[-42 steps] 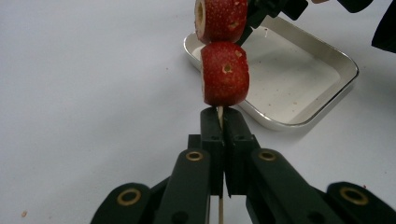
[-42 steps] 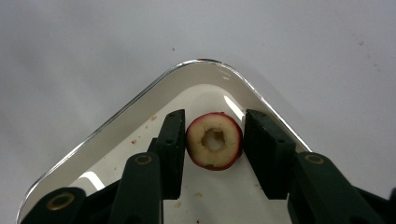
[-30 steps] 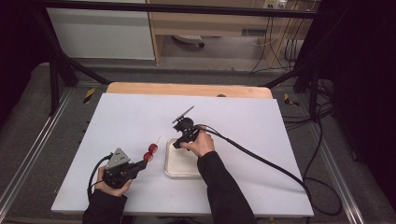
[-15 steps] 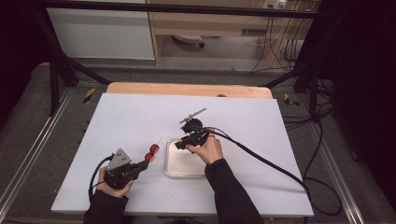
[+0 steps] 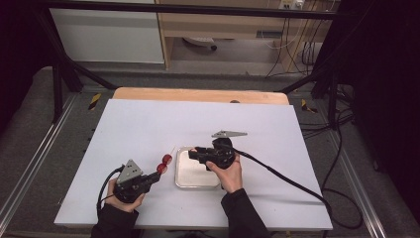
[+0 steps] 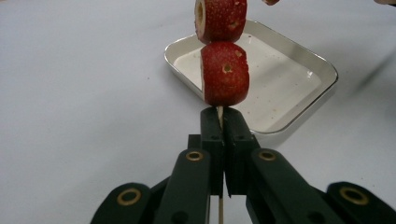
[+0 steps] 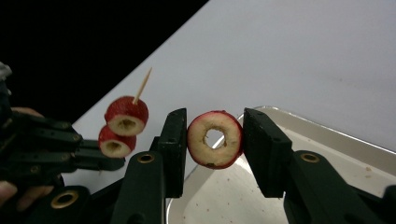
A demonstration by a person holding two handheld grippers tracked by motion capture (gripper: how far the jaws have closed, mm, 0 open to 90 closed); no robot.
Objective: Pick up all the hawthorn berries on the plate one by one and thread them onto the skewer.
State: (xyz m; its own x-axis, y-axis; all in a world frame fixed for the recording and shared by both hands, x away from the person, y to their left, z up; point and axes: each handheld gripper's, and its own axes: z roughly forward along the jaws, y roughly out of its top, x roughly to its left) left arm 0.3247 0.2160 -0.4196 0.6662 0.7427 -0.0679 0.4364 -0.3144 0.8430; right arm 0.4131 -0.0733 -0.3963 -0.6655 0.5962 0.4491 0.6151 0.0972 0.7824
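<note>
In the high view, nearest the person at about 7 o'clock on the table [image 5: 148,124], the left claw [image 5: 154,176] is clamped on a skewer [image 6: 219,115]; its two red fruit slices [image 6: 225,72] sit just beyond the claw's tips, toward 1 o'clock. Farther in, the right claw [image 7: 212,140] pinches a cored fruit ring [image 7: 215,138] between its pads above the metal tray [image 5: 198,181], the skewer's tip at its 9 o'clock.

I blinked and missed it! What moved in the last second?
The right gripper, shut on a cored red fruit ring, swung down and left over the tray toward the skewer. The left gripper stayed put, clamping the skewer with two fruit pieces on it. The tray did not move.
</note>
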